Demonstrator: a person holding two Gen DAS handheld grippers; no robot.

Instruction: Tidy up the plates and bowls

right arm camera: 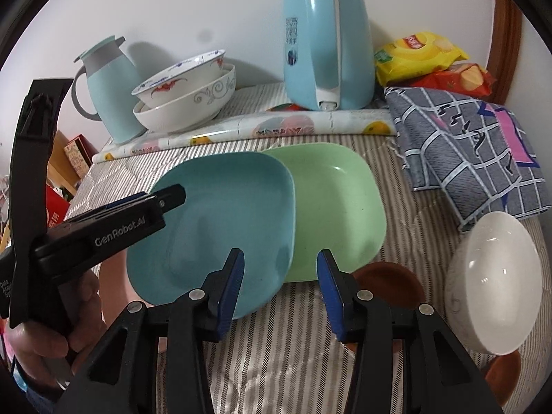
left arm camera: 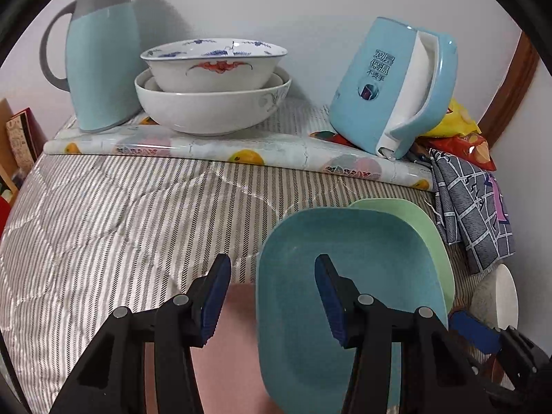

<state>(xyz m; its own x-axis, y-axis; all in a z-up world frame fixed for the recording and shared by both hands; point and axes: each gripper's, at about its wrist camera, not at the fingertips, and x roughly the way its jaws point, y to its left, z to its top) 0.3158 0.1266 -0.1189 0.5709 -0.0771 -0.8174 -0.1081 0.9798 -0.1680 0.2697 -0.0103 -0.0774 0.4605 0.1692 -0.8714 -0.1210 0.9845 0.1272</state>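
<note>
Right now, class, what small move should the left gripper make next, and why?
Probably close the left gripper on the teal plate: its jaws are open astride the plate's left rim, and the plate only partly overlaps the green plate.

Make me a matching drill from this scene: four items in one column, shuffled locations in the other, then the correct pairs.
Items:
1. blue plate
2. patterned bowl
3. kettle
4. white bowl

Locations:
A. nested in a larger bowl
B. at the wall, left of the snack bags
C. overlapping the green plate
D. near the right edge, below the checked cloth

Pairs: 1-C, 2-A, 3-B, 4-D
</note>
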